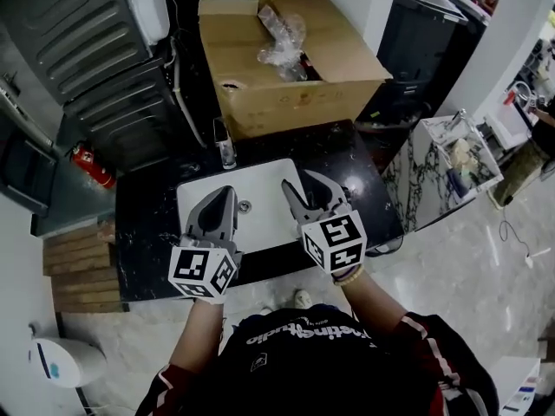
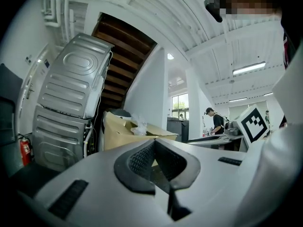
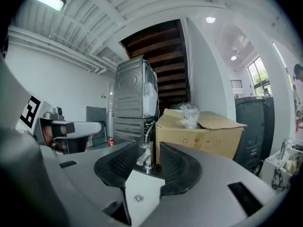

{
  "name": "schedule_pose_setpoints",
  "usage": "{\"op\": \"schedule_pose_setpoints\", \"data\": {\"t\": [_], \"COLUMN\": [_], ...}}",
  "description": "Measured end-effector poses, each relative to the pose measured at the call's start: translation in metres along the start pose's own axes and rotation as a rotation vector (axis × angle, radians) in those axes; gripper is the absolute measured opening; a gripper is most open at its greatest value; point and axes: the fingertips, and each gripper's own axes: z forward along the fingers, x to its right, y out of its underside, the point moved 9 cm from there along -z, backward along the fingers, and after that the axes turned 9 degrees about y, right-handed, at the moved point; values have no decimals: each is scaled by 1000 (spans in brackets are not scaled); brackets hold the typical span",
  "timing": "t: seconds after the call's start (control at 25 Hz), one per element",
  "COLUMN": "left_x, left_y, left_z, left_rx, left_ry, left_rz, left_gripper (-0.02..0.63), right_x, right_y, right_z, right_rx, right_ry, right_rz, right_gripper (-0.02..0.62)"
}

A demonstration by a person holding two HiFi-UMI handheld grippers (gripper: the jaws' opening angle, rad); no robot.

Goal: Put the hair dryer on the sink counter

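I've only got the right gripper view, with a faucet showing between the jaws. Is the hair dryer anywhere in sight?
Observer: No. In the head view no hair dryer shows on the black counter or in the white sink basin.
Operator: Where is my gripper, then?
Observer: The right gripper hangs over the basin's right edge.
Operator: And the other one?
Observer: The left gripper is over the basin's left half, its jaws together with nothing in them.
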Motion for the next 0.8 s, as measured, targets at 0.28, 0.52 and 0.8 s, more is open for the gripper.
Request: {"op": "schedule_pose_setpoints", "data": {"t": [0.28, 0.52, 0.8], "left_x": [-5, -6, -9], "left_y": [-16, -19, -21], "left_z": [-14, -26, -34], "left_rx": [25, 33, 36], "left_ry": [-28, -56, -82], "left_rz": [29, 29, 19], "left_gripper": [14, 14, 14], "right_x": [-29, -41, -52], "right_y": [-23, -32, -35], "right_z": [5, 5, 6], "right_rx": [50, 71, 75], "right_ry": [-75, -136, -175], "right_rz": [-26, -16, -4], "right_gripper": [103, 64, 52]}}
